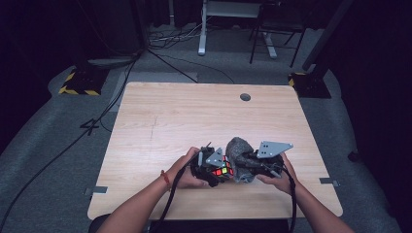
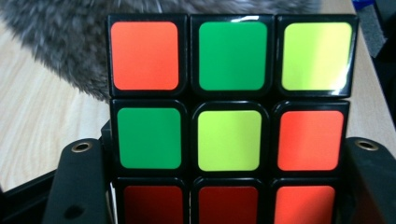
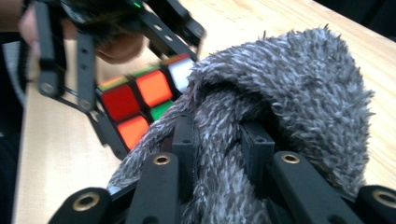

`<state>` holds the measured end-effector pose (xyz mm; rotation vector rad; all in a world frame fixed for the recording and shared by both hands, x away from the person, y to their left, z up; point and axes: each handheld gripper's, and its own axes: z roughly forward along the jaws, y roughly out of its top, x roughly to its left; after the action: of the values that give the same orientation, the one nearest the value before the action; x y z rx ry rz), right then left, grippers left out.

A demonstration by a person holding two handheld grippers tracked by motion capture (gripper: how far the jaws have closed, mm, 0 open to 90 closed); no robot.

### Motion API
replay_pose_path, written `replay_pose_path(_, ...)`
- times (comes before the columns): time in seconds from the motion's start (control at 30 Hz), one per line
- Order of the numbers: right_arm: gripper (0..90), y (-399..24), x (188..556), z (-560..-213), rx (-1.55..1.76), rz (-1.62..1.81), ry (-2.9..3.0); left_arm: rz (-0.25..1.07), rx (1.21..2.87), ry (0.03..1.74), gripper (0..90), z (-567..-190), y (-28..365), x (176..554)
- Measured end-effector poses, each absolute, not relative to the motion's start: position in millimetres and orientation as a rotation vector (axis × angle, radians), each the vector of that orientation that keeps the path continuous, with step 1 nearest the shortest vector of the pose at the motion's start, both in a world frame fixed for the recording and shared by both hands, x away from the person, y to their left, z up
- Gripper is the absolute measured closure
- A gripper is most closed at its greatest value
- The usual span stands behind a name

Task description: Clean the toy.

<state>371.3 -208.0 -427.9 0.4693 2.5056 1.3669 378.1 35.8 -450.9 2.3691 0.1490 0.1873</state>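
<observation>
A Rubik's cube (image 1: 222, 171) with a black frame sits between the jaws of my left gripper (image 1: 217, 171), which is shut on it near the table's front middle. In the left gripper view the cube (image 2: 229, 126) shows orange, green, yellow and red stickers. A grey fuzzy cloth (image 1: 240, 153) touches the cube's right side. My right gripper (image 1: 246, 162) is shut on this cloth (image 3: 280, 98), a fold of it pinched between the jaws. The right gripper view also shows the cube (image 3: 140, 100) and the left gripper (image 3: 100, 126) beyond the cloth.
The wooden table (image 1: 194, 116) has a round cable hole (image 1: 245, 97) at the back. Behind it on the grey floor are cables (image 1: 170, 39), a white desk leg (image 1: 202, 29) and a chair base (image 1: 272, 43).
</observation>
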Motion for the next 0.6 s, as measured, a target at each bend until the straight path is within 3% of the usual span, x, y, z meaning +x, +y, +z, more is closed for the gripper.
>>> replay_pose_path(0.6, 70.0, -253, 402, -445, 0.651, 1.264, 2.509, 0.203, 2.376, 0.363, 33.2, -466, 78, 412)
